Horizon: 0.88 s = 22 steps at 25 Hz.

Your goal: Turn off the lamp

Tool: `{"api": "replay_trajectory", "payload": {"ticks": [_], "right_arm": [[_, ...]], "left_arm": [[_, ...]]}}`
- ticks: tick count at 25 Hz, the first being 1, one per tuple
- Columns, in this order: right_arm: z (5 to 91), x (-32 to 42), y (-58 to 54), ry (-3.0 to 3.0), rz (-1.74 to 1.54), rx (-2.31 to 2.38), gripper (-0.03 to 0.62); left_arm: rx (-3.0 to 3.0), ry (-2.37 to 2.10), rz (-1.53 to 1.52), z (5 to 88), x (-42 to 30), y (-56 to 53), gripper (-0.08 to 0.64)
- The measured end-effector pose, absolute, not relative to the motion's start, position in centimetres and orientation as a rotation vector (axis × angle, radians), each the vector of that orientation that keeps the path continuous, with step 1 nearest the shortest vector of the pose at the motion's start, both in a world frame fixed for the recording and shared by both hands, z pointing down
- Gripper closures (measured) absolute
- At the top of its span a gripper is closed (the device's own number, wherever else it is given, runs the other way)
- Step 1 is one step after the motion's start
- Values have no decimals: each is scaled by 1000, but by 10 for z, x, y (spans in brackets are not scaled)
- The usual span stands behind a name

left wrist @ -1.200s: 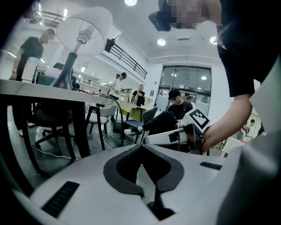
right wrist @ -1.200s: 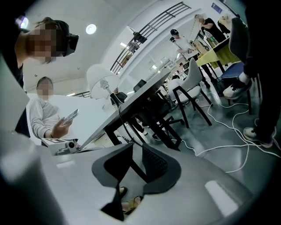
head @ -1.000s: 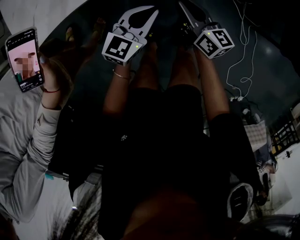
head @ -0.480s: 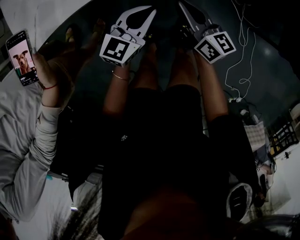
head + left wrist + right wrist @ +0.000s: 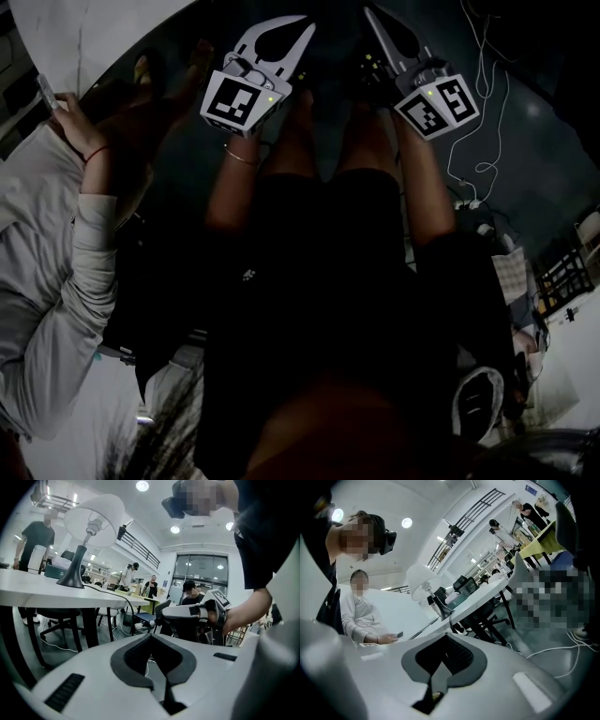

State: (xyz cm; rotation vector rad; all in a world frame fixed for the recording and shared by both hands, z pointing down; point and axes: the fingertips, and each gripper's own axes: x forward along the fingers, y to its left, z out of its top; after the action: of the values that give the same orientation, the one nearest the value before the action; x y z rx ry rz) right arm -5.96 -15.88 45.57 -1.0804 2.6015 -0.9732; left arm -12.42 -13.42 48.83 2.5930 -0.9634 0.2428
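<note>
Left gripper beside right gripper

Our head camera looks steeply down, close over our dark-clothed body and forearms. Both gripper cameras sit low, facing up at the same white-shaded, black-based desk lamp on the long white table. The left one is nearer it, the right farther.

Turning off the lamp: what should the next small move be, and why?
Probably carry the left gripper toward the lamp on the white table to look for its switch. Both it and the right gripper are shut, empty and held off the table, and no switch shows.
</note>
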Motion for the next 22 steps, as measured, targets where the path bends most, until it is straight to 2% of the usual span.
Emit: {"api": "replay_trajectory", "payload": {"ticks": [22], "right_arm": [[361,-64,-167,2597,-910,-1059,592]], "left_arm": [[2610,-972,190,387,-139,-162,554]]}}
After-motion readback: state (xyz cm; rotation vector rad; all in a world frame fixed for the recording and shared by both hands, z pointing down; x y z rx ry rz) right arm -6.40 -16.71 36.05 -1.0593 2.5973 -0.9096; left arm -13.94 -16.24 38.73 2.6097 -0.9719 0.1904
